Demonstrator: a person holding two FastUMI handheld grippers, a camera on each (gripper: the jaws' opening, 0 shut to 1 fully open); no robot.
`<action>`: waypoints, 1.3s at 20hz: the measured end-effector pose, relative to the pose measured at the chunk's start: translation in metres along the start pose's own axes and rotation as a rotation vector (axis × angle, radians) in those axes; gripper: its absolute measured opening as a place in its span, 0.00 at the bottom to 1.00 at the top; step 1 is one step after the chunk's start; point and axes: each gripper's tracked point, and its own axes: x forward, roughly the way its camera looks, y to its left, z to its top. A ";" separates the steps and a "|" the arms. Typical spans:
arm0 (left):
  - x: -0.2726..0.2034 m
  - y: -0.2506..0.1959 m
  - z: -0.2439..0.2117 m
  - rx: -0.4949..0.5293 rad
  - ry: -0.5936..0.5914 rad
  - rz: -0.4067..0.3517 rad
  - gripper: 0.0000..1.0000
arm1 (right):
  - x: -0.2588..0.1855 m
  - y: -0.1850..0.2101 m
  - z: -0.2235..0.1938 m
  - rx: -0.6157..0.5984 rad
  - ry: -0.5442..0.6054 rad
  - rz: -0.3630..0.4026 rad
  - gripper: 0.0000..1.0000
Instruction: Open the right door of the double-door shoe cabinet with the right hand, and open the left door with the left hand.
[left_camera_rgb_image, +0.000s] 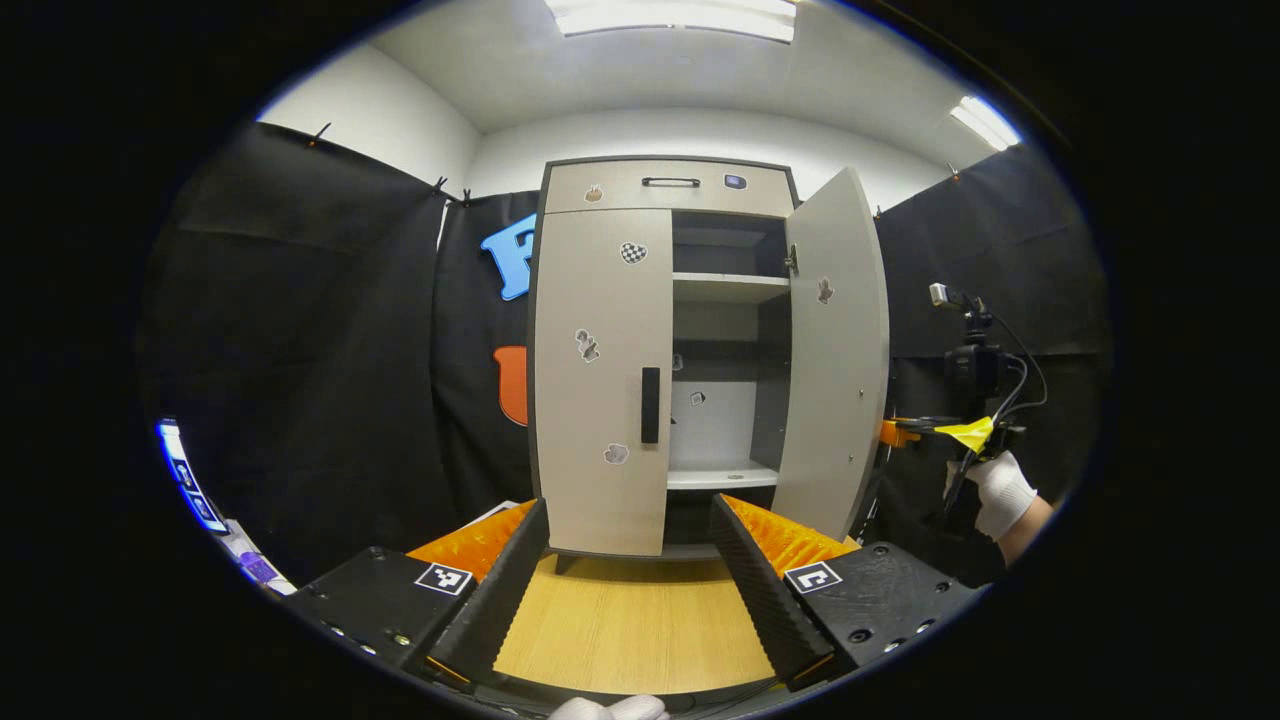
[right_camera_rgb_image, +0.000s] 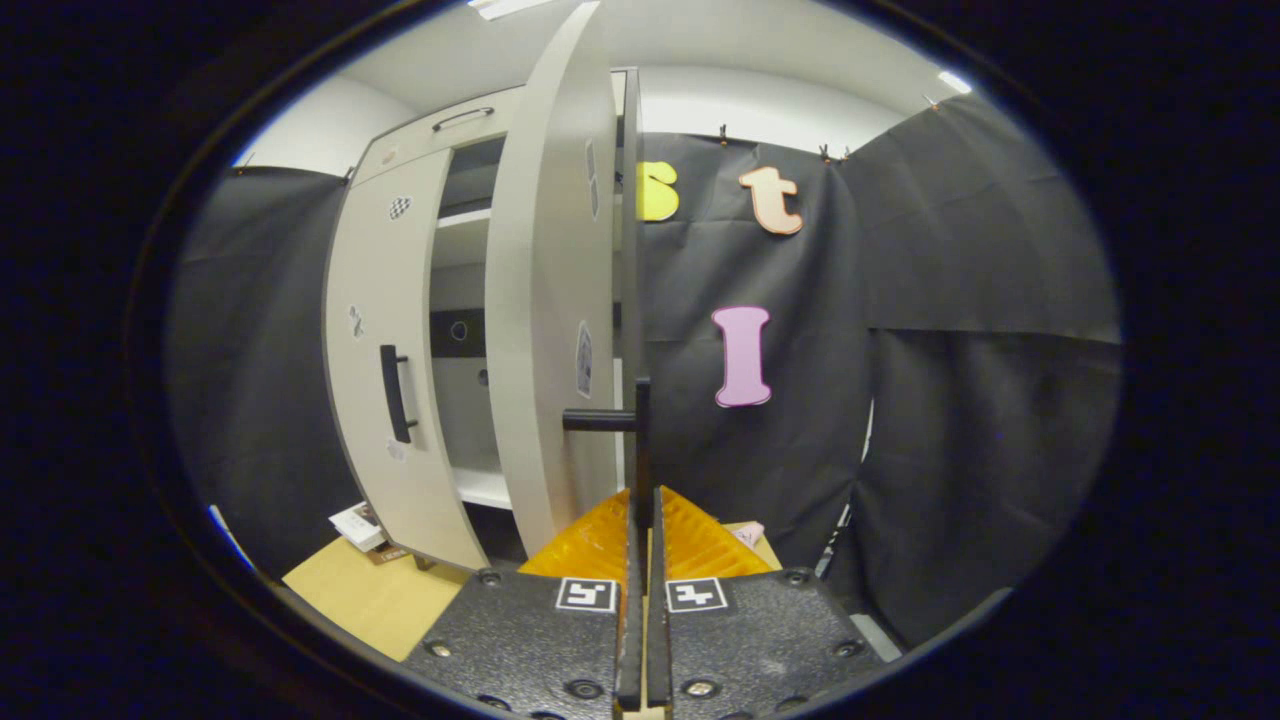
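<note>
**Q:** Fingers (left_camera_rgb_image: 500, 590) at the bottom of the left gripper view are spread wide — so the left gripper (left_camera_rgb_image: 625, 575) is just hanging released over the wooden floor (left_camera_rgb_image: 630, 620)?

**A:** Yep, nothing between them. It faces the shoe cabinet (left_camera_rgb_image: 665, 350) head-on from a little way off, not touching anything. The left door (left_camera_rgb_image: 598, 380) is flat shut, its black vertical handle (left_camera_rgb_image: 650, 404) near the inner edge, a few small stickers on the panel.

**Q:** And the right door (left_camera_rgb_image: 832, 350)?

**A:** Swung out well past halfway, so you can see the shelves (left_camera_rgb_image: 728, 288) inside. Above both doors there's a drawer (left_camera_rgb_image: 668, 187) with a dark pull. Off to the right in that same view, a white-gloved hand (left_camera_rgb_image: 1000, 492) holds the other tool beside the open door.

**Q:** Right gripper (right_camera_rgb_image: 640, 540) — clenched or what?

**A:** Clenched on the right door's handle (right_camera_rgb_image: 640, 440). In the right gripper view the fingers are pinched almost together with the thin black bar running up between them, and the door's edge sits just left of it, seen nearly edge-on. The closed left door shows farther left, with black cloth (right_camera_rgb_image: 900, 380) behind everything.
</note>
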 end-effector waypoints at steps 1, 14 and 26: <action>0.000 0.003 0.000 0.003 0.000 0.003 0.98 | -0.003 -0.002 -0.002 -0.001 0.006 -0.013 0.06; -0.007 0.062 -0.009 0.009 0.003 -0.008 0.98 | -0.114 0.025 0.015 -0.042 -0.077 -0.099 1.00; 0.064 0.105 -0.026 0.026 0.024 0.057 0.98 | -0.164 0.134 -0.007 0.002 -0.097 0.047 1.00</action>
